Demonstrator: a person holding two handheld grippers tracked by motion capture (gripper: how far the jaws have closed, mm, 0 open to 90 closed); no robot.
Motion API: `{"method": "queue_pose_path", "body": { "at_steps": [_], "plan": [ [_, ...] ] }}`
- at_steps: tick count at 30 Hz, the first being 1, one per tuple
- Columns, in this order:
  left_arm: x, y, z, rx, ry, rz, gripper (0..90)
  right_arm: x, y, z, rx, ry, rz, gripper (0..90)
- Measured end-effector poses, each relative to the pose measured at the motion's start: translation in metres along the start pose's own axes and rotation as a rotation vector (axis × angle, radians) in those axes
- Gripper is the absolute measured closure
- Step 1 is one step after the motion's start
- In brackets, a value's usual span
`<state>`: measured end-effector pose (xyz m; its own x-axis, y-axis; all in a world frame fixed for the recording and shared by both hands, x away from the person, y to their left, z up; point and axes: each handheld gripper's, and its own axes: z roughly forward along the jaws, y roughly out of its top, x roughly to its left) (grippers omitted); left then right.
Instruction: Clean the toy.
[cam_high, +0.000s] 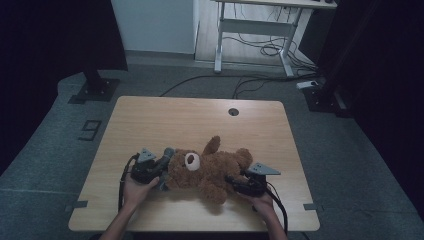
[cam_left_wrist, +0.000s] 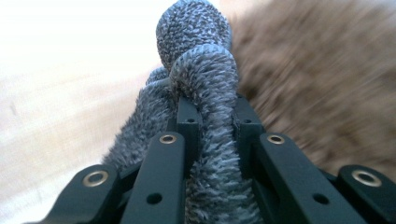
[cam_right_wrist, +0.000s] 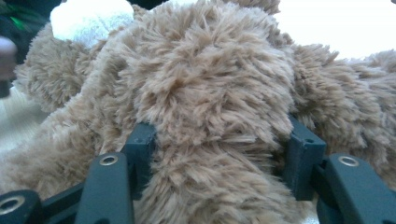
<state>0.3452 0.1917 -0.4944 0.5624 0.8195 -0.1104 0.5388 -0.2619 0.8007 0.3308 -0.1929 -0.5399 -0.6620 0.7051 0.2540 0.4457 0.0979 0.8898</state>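
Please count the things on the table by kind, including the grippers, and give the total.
Teddy bear: 1
Grey fuzzy cloth: 1
Grippers, left and right: 2
Total: 4

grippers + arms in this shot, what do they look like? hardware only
The left gripper and right gripper are both black handheld units, each topped by a grey three-cornered plate, with a black cable trailing back along the forearm. Up close, the jaws are matt black linkage bars with brass-coloured ringed pivots and small holes. The forearms are bare, with no sleeves in sight.
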Motion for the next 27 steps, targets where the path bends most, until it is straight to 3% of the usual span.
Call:
{"method": "queue_pose_path", "body": {
  "at_steps": [4, 8, 10, 12, 13, 16, 20, 22, 27],
  "plan": [
    [-0.014, 0.025, -0.012, -0.064, -0.027, 0.041, 77.7, -0.001, 0.0, 0.0, -0.001, 0.002, 0.006, 42.1],
    [-0.03, 0.041, -0.012, -0.106, -0.102, 0.042, 77.5, 0.0, 0.0, 0.0, -0.001, 0.001, 0.0, 42.1],
    [-0.039, 0.043, -0.008, -0.097, -0.1, 0.071, 77.3, 0.0, 0.0, 0.0, -0.001, 0.001, 0.001, 42.1],
    [-0.045, 0.041, -0.001, -0.075, -0.064, 0.105, 77.2, 0.0, 0.0, 0.0, 0.0, 0.001, 0.002, 41.9],
    [-0.044, 0.039, 0.001, -0.071, -0.055, 0.107, 77.3, 0.0, 0.0, 0.0, 0.002, 0.001, 0.001, 41.9],
    [-0.034, 0.031, 0.003, -0.067, -0.067, 0.062, 77.4, 0.001, 0.0, 0.001, 0.0, -0.002, -0.006, 41.9],
    [-0.023, 0.017, 0.001, -0.045, -0.026, 0.039, 77.5, 0.001, 0.0, 0.001, 0.002, 0.0, -0.009, 41.9],
    [-0.014, 0.01, 0.004, -0.014, 0.001, 0.02, 77.5, 0.001, 0.0, 0.001, 0.002, -0.002, -0.008, 41.9],
    [0.005, -0.008, 0.016, 0.079, -0.001, -0.039, 77.5, 0.001, 0.0, 0.001, 0.001, -0.001, -0.003, 41.9]
  ]
}}
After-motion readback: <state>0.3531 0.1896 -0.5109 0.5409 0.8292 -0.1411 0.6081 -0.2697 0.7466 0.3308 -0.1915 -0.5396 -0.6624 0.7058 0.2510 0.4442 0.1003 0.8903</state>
